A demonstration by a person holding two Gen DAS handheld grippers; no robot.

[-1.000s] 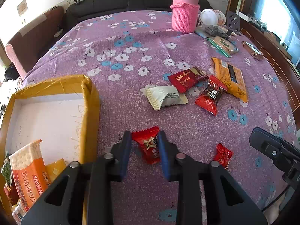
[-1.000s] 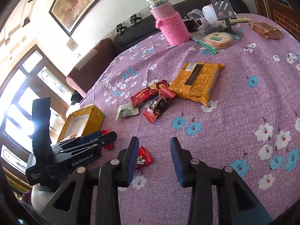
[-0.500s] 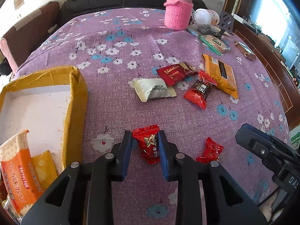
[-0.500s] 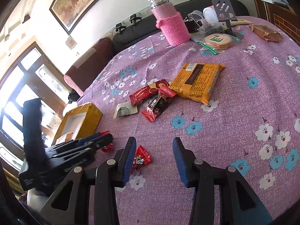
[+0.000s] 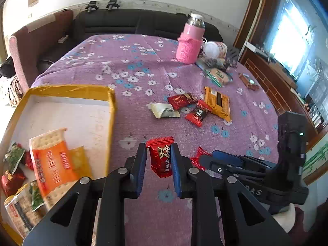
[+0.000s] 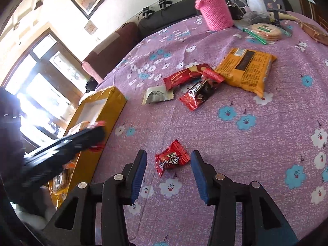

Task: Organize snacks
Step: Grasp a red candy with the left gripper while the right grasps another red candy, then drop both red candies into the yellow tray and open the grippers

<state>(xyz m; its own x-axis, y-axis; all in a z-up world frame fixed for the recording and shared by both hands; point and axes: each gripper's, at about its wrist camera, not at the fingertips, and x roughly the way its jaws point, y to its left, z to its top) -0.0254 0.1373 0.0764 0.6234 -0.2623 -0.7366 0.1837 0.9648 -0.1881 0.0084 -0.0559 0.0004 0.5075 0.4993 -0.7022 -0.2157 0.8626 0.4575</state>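
My left gripper [image 5: 158,155] is shut on a small red candy packet [image 5: 160,156] and holds it above the purple flowered tablecloth, just right of the yellow cardboard box [image 5: 111,106]. The box holds an orange cracker pack [image 5: 52,162] and several small snacks. My right gripper [image 6: 168,160] is open, its jaws on either side of a second red candy packet [image 6: 171,158] that lies on the cloth. Further off lie a white packet [image 6: 156,95], a red bar [image 6: 182,75], a red-black candy [image 6: 199,93] and an orange biscuit pack [image 6: 247,70].
A pink knit-covered flask [image 5: 190,43] stands at the table's far side with a white jar [image 5: 215,50], a green-edged cracker bag [image 5: 219,74] and a brown bar [image 5: 248,81]. A dark sofa [image 5: 131,23] runs behind the table. A wooden cabinet [image 5: 276,86] is to the right.
My left gripper has lifted and moved left toward the box with the red candy. My right gripper has moved forward so the second red candy now lies between its open jaws.
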